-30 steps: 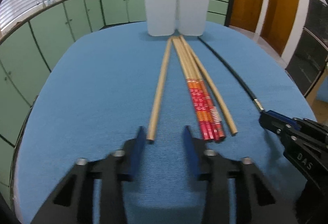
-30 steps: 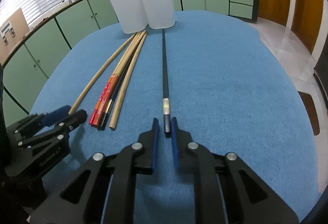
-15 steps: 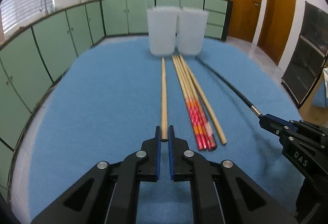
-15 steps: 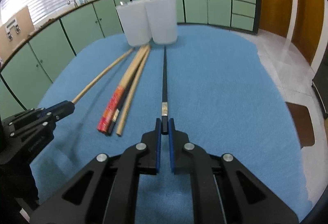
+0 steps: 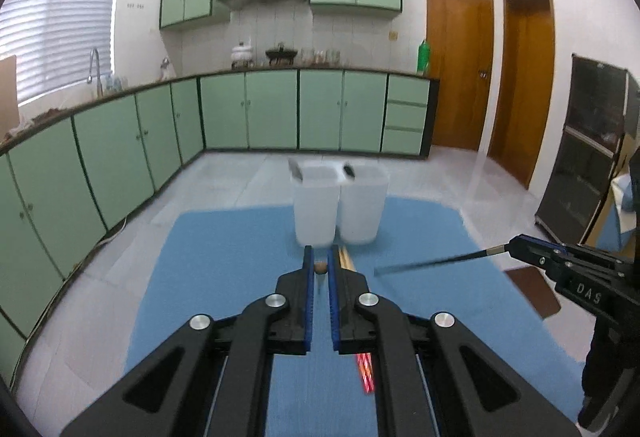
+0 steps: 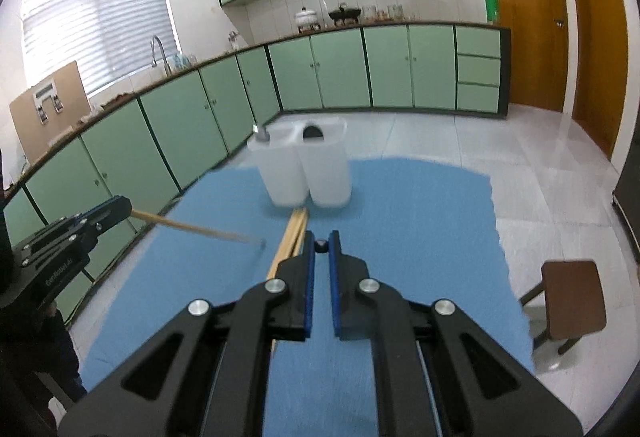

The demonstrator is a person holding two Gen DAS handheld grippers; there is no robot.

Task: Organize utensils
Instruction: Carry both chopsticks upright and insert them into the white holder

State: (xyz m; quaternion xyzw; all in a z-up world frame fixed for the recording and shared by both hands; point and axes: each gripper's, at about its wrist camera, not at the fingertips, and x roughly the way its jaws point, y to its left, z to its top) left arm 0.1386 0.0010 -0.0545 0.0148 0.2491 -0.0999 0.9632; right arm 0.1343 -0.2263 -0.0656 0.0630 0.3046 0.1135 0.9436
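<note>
While aloft, each gripper (image 5: 319, 268) clamps chopstick (image 5: 319, 267) endwise.

Matt blue cloth (image 5: 224, 277), translucent plastic tubs (image 5: 338, 207), wooden chopstick (image 6: 188, 227)

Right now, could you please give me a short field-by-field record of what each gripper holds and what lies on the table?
left gripper: shut on wooden chopstick, lifted off the table
right gripper: shut on black chopstick, lifted off the table
white containers: two, side by side at the far end of the blue tablecloth
remaining chopsticks: bundle lying on the cloth, pointing towards the containers
container contents: a dark item shows in each, too blurred to identify
</note>
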